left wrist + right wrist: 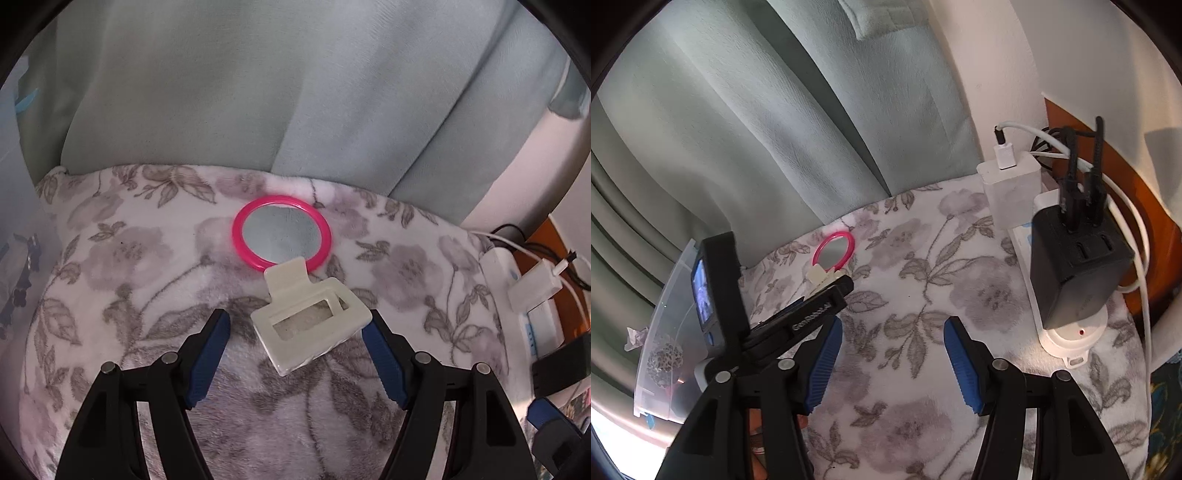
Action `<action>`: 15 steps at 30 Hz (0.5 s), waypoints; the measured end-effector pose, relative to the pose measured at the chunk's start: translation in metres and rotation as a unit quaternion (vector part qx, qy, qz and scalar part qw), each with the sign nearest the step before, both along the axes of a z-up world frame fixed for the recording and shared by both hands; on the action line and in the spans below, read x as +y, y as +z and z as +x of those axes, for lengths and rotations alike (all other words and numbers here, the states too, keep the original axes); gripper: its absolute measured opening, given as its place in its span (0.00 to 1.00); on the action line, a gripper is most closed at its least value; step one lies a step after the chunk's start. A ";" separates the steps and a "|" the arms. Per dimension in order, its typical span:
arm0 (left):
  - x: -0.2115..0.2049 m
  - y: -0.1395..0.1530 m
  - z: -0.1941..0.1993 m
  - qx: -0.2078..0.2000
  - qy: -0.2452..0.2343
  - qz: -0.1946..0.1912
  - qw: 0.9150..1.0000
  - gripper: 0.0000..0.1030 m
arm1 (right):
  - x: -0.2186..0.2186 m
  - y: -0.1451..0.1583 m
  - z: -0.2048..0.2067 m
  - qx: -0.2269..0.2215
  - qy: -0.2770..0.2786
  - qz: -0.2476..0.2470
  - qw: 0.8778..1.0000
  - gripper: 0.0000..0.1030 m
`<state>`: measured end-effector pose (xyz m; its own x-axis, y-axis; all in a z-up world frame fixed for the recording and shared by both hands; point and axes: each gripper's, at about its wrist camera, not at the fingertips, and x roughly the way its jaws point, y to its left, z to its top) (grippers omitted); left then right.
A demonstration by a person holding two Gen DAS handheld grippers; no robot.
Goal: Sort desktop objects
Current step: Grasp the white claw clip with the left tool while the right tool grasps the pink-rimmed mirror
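**Hair clip between spread jaws on the floral blanket**

While pale green curtains (pixel 258 92) hang in soft folds behind, a plush white blanket printed with grey flowers (pixel 129 258) covers the desktop. At the left edge of the right wrist view stands a clear plastic bin (pixel 661 332); a small speckled ball lies inside it, though the rest of its contents are too blurred to tell. On the right, a white power strip (pixel 1067 332) carries a boxy black charger (pixel 1075 269) and a white charger block (pixel 1012 184), both with cables plugged in.

Over the blanket the left gripper (pixel 295 325) has its ribbed blue pads spread wide to either side of a cream-white rectangular plastic claw hair clip (pixel 310 321). The right-hand pad sits right against the clip's corner, while the left-hand pad stands apart from it, so nothing is clamped. The clip lies flat, its handle end overlapping the rim of a round pocket mirror with a glossy pink plastic frame (pixel 281 232).

Nearby, the right gripper (pixel 893 365) hangs above bare blanket, jaws parted and empty.
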<state>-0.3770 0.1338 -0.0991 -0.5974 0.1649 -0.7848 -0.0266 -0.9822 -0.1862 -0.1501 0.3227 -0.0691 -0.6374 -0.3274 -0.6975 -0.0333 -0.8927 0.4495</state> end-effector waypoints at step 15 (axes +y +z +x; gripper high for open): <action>-0.061 0.022 0.039 0.020 0.020 -0.020 0.999 0.58 | -0.040 -0.003 -0.036 -0.002 0.055 0.013 0.998 0.59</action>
<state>-0.3376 0.0733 -0.0768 -0.6347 0.1096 -0.7649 0.0066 -0.9891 -0.1472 -0.1859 0.2829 -0.0720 -0.5963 -0.3761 -0.7092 0.0633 -0.9027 0.4256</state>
